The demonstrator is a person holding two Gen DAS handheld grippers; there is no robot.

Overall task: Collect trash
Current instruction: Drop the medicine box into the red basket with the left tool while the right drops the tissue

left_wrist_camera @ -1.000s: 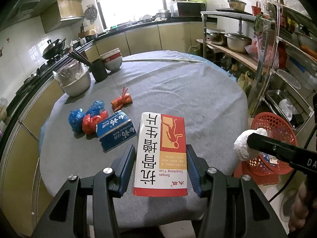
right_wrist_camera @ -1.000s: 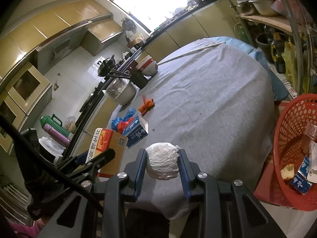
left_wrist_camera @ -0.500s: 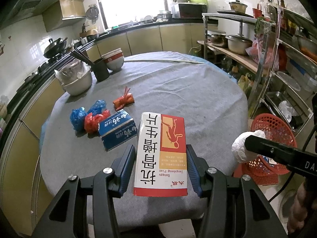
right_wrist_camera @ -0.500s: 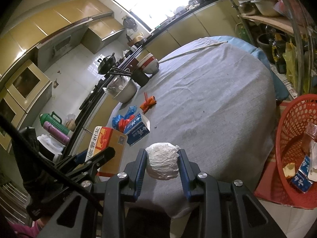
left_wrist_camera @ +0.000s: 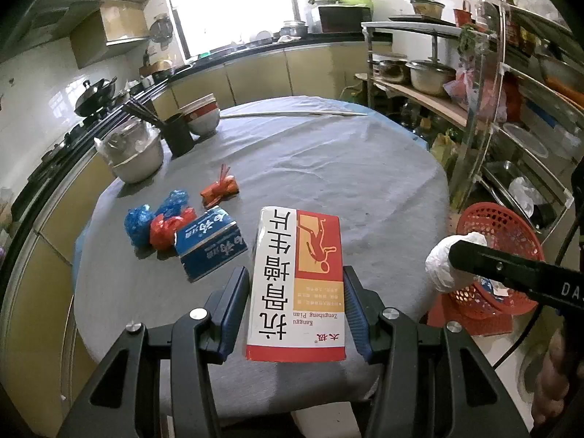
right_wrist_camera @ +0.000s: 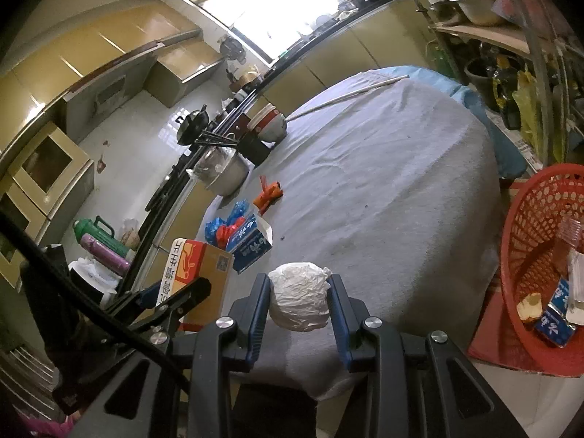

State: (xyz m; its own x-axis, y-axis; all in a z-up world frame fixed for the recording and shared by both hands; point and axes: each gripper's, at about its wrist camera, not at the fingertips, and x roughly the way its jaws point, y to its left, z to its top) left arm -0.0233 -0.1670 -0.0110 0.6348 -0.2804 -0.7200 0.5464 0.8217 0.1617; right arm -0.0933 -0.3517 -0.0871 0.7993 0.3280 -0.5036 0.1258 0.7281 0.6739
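Note:
My left gripper [left_wrist_camera: 296, 304] is shut on a white, red and orange medicine box [left_wrist_camera: 297, 284], held above the near edge of the round grey table [left_wrist_camera: 328, 168]. My right gripper [right_wrist_camera: 298, 304] is shut on a crumpled white plastic ball [right_wrist_camera: 298, 301], also above the table's near edge. The ball [left_wrist_camera: 443, 264] and the right gripper's finger show at the right of the left wrist view, in front of the red trash basket [left_wrist_camera: 511, 230]. On the table lie a blue box [left_wrist_camera: 210, 246], blue and red wrappers [left_wrist_camera: 157, 221] and an orange wrapper [left_wrist_camera: 219, 189].
The red basket [right_wrist_camera: 529, 219] stands on the floor right of the table and holds several scraps. A metal pot [left_wrist_camera: 133, 153], a black chopstick holder [left_wrist_camera: 177, 135], stacked bowls [left_wrist_camera: 202, 115] and a long white stick [left_wrist_camera: 292, 113] sit at the table's far side. Shelves with pans stand at the right.

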